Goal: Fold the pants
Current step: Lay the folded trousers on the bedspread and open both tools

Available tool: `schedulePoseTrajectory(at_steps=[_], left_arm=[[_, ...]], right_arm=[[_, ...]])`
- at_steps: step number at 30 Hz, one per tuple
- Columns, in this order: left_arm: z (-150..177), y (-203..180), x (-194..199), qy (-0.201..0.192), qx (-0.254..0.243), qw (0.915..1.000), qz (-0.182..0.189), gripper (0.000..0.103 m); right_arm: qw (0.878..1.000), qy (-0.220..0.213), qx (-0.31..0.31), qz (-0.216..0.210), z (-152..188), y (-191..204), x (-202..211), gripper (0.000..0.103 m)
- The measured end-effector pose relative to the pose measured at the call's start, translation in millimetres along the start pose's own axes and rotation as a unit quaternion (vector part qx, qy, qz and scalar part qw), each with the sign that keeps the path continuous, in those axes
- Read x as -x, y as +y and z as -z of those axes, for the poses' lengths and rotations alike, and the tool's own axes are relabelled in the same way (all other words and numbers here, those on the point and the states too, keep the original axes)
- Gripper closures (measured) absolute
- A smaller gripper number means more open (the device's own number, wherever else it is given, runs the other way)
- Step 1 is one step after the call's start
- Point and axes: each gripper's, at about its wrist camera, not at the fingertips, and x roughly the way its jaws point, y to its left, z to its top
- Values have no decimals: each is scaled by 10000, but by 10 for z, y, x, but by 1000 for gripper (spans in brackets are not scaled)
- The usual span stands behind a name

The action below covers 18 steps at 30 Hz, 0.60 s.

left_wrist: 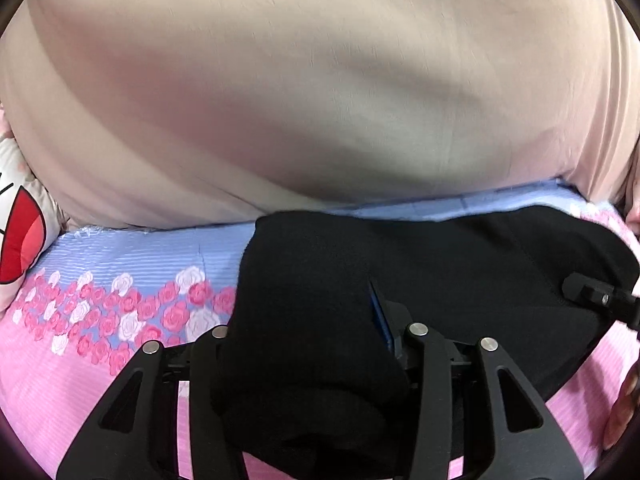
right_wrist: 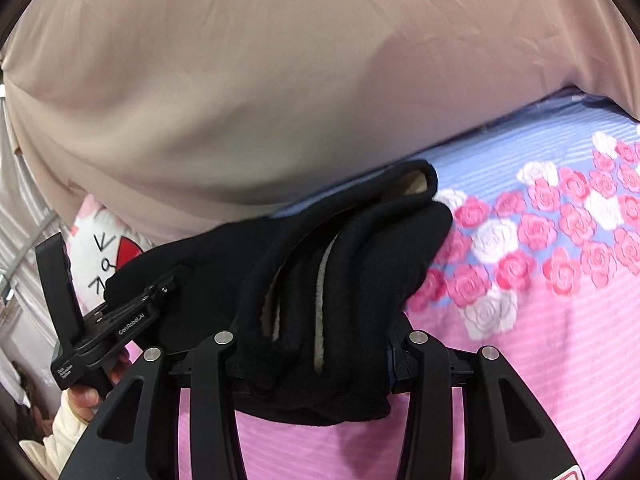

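Note:
Black fleece-lined pants (left_wrist: 460, 272) lie on a pink and blue rose-print bed sheet (left_wrist: 80, 360). My left gripper (left_wrist: 316, 344) is shut on a bunched edge of the pants, which drapes over and hides its fingertips. My right gripper (right_wrist: 316, 344) is shut on the other end of the pants (right_wrist: 320, 264), where folded layers show a pale lining. The right gripper (left_wrist: 596, 298) shows at the right edge of the left wrist view. The left gripper (right_wrist: 120, 320) shows at the left of the right wrist view, held by a hand.
A large beige quilt (left_wrist: 300, 92) bulges along the back of the bed, close behind the pants. A white and red cartoon pillow (left_wrist: 20, 240) lies at the left. The rose-print sheet (right_wrist: 540, 300) stretches to the right of the pants.

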Motion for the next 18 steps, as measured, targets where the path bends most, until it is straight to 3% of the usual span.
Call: schedulePoseTrajectory(at_steps=[5, 7, 9, 12, 14, 15, 16, 18], left_arm=[[198, 6, -87, 438, -37, 9990, -31, 46], [207, 144, -156, 579, 136, 9982, 47, 39], [227, 236, -131, 724, 270, 9969, -154, 11], [262, 337, 17, 1130, 337, 9930, -30, 10], [234, 470, 227, 1372, 528, 9891, -80, 11], [173, 520, 352, 1332, 602, 9893, -45, 11], [110, 537, 443, 1209, 642, 9906, 30, 11], [-83, 541, 622, 839, 734, 9937, 64, 11]], right_arm=[[9981, 498, -339, 107, 91, -89, -88, 47], [9959, 712, -526, 192, 125, -152, -119, 32], [9945, 759, -707, 141, 152, -222, -84, 32], [9918, 830, -907, 357, 191, -278, 123, 27], [9914, 488, -1044, 621, 213, -255, 431, 29], [9925, 109, -911, 810, 201, -159, 652, 49], [9931, -121, -542, 1035, 151, 11, 797, 82], [9923, -218, 73, 1220, 30, 324, 827, 100]])
